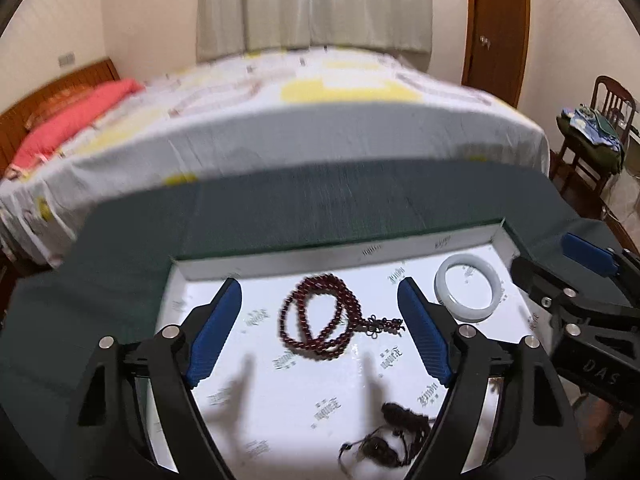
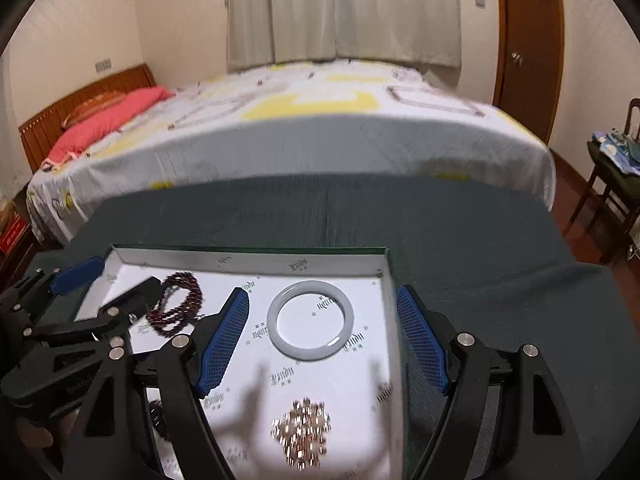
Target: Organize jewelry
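A shallow white printed tray (image 1: 280, 258) (image 2: 256, 261) lies on a dark green cloth. In it lie a dark red bead string (image 1: 320, 318) (image 2: 178, 304), a pale white bangle (image 1: 468, 290) (image 2: 310, 320), a dark brown cord bracelet (image 1: 384, 436) and a shiny gold-pink piece (image 2: 302, 432). My left gripper (image 1: 320, 324) is open, its blue pads on either side of the red beads, above the tray. My right gripper (image 2: 322, 330) is open, its pads on either side of the bangle. Each gripper also shows in the other's view: the right one (image 1: 576, 280), the left one (image 2: 76, 280).
The green cloth (image 1: 340, 196) (image 2: 460, 240) covers the table around the tray. Behind it stands a bed (image 1: 280, 120) (image 2: 320, 128) with a pink pillow. A wooden chair (image 1: 600, 140) with clothes stands at the right, near a brown door (image 2: 528, 40).
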